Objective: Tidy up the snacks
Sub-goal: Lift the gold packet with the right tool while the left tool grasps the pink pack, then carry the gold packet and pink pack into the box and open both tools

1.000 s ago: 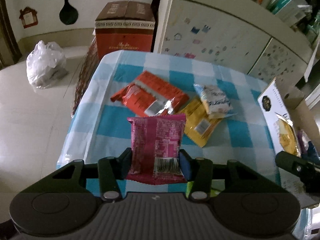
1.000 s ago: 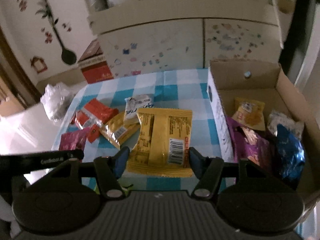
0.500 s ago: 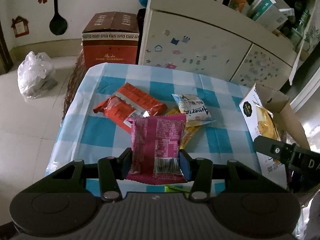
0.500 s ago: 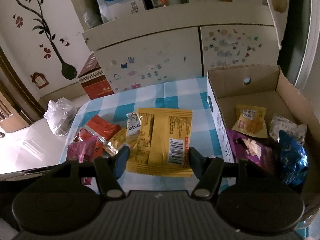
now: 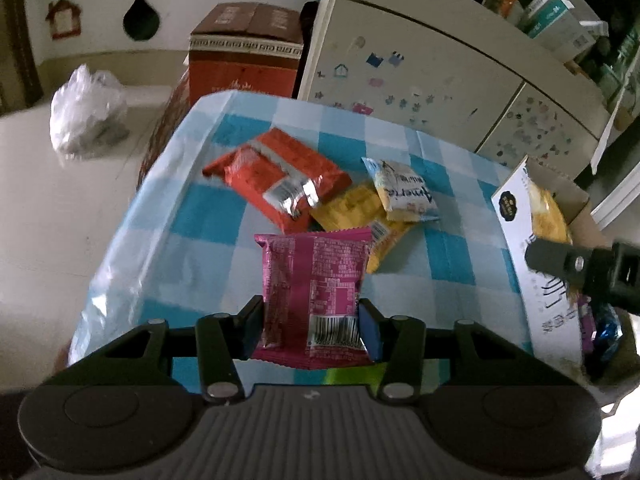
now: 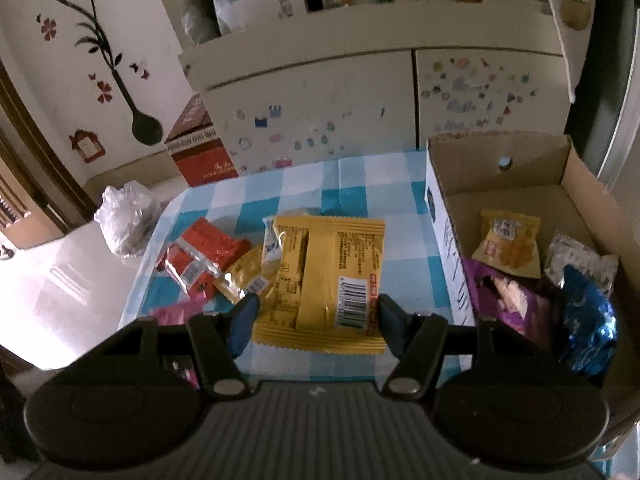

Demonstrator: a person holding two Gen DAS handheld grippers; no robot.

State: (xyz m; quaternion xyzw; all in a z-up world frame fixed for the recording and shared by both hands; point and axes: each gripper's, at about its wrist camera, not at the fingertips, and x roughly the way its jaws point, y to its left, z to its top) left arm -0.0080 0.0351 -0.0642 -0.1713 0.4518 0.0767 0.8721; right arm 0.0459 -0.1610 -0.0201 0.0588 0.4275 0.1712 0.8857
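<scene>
Left gripper (image 5: 311,330) clamps pink snack packet (image 5: 314,292) above checked tablecloth (image 5: 200,216) — jaws partway closed. Right gripper (image 6: 316,322) pinches yellow snack packet (image 6: 326,276) likewise, just left of open cardboard box (image 6: 500,160) holding snacks.

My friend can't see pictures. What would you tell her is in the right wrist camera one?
The right tool holds a yellow snack packet above a blue-checked table. To its right an open cardboard box already holds several snacks, and to its left a few packets, including an orange-red packet, lie on the cloth.
</scene>
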